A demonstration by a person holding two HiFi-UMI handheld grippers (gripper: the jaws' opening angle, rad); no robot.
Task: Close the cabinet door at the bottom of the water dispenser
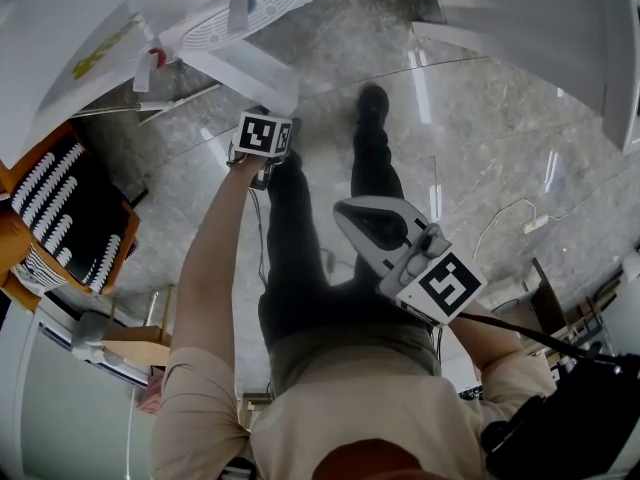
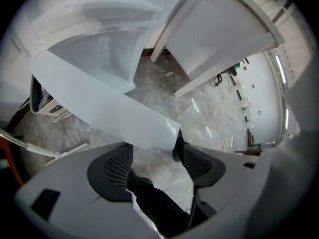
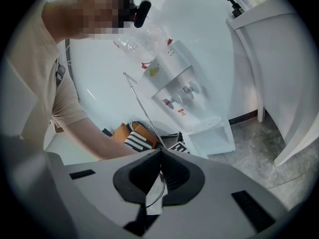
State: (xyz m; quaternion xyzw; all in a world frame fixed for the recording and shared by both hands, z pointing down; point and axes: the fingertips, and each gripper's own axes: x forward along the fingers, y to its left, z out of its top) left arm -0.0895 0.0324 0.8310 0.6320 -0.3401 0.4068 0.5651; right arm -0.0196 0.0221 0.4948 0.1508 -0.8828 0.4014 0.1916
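Door-closing step: left gripper (image 2: 154, 149), jaws apart and empty, at the free edge of the open cabinet door (image 2: 109, 103) under the water dispenser (image 3: 174, 86); next, probably, a push shut; right gripper (image 3: 160, 156) idle, jaws together on nothing.

An orange box (image 1: 18, 243) holds striped rows (image 1: 60, 203), perhaps cups.

Water dispenser (image 1: 120, 28): upper left, white, round drip grille showing.
Cabinet door (image 1: 250, 76): white, swung open over the grey marble floor (image 1: 480, 138).
Left gripper (image 1: 262, 146): just beside the door's lower edge.
Right gripper (image 1: 345, 213): well apart from the door, above dark-trousered legs (image 1: 300, 258).
Orange box (image 1: 20, 238): far left.
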